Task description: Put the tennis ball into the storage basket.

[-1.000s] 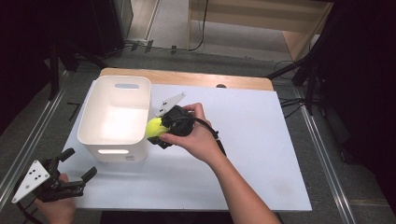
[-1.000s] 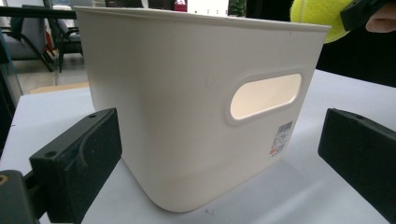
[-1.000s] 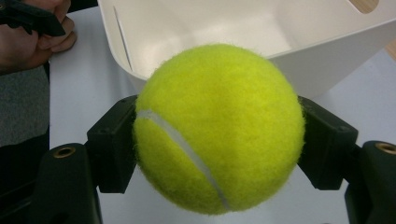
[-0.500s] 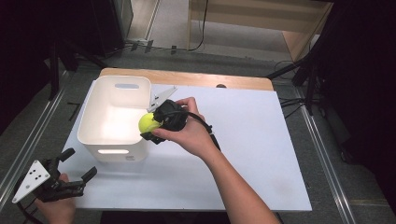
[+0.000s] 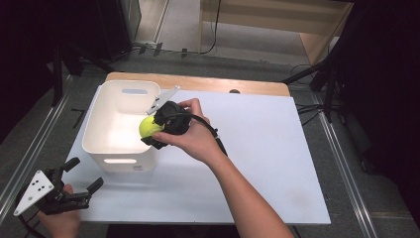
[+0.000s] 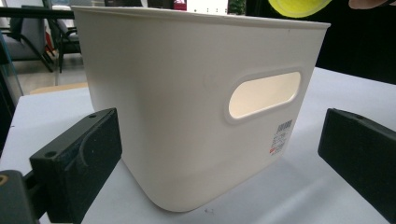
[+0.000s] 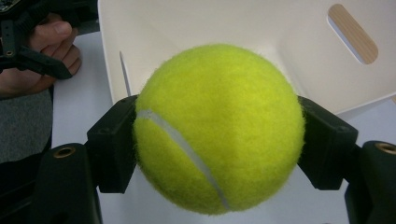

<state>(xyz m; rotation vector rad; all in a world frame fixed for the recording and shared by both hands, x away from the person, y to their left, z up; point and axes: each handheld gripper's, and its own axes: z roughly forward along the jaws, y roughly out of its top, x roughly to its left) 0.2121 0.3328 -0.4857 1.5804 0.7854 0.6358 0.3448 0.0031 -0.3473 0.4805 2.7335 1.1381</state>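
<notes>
A yellow tennis ball [image 5: 148, 126] [image 7: 218, 127] is clamped between the black jaws of my right gripper [image 5: 152, 130] [image 7: 219, 140], which is shut on it. The ball hangs just over the right rim of a white plastic bin [image 5: 119, 126] [image 6: 187, 102] [image 7: 224, 28], whose inside looks bare. My left gripper [image 5: 84, 176] [image 6: 219, 154] rests at the table's near left corner, open, with its jaws standing wide and aimed at the bin's near wall and handle slot [image 6: 264, 93]. Nothing sits between its jaws. The ball's underside [image 6: 299, 5] peeks above the bin rim in the left gripper view.
The bin stands on a white sheet [image 5: 267, 148] over a wooden table [image 5: 208, 84]. Metal rails [image 5: 341, 148] run along both sides of the table. Cables [image 5: 307, 106] lie on the floor beyond the right edge. A wooden cabinet [image 5: 267, 20] stands behind.
My right gripper has carried the ball up and to the left, from beside the bin's right wall to over its rim. The left gripper has kept still.
</notes>
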